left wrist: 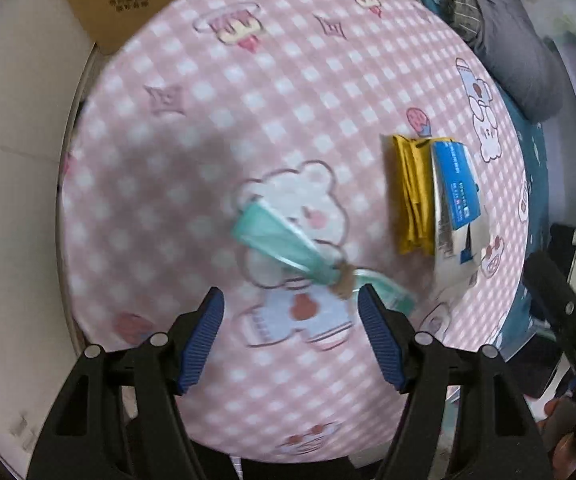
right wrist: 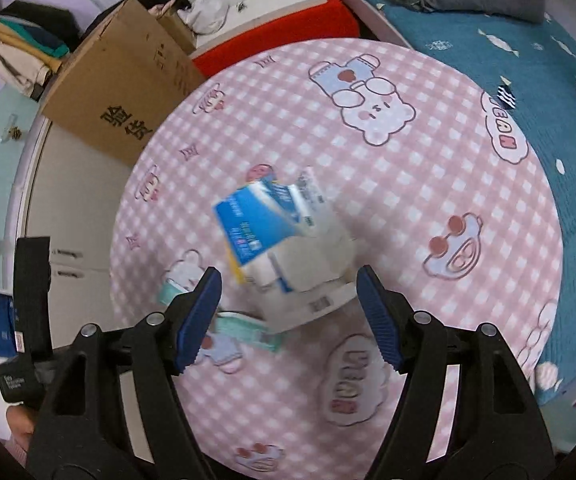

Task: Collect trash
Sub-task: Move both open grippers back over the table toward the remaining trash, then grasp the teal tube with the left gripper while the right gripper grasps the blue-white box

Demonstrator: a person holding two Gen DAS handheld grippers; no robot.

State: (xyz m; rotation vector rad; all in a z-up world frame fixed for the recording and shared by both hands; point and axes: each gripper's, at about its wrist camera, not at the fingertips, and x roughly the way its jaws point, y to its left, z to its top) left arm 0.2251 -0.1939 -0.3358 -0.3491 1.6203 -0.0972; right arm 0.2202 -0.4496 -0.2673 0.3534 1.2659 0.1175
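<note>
Trash on the pink tabletop (left wrist: 192, 128): both claws, left (left wrist: 289, 306) and right (right wrist: 288, 288), spread, empty; crumpled blue-white packet (right wrist: 284, 240) may slide off the pads if pinched off-centre.

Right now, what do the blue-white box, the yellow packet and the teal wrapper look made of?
Blue-white box: printed paperboard, it seems; creased flat panels, torn open flaps, a barcode.
Yellow packet: thin folded film or coated paper, hard to tell; sharp lengthwise creases.
Teal wrapper: soft plastic film, likely; a glossy sheen, pinched at the middle. Motion blur leaves all three uncertain.
</note>
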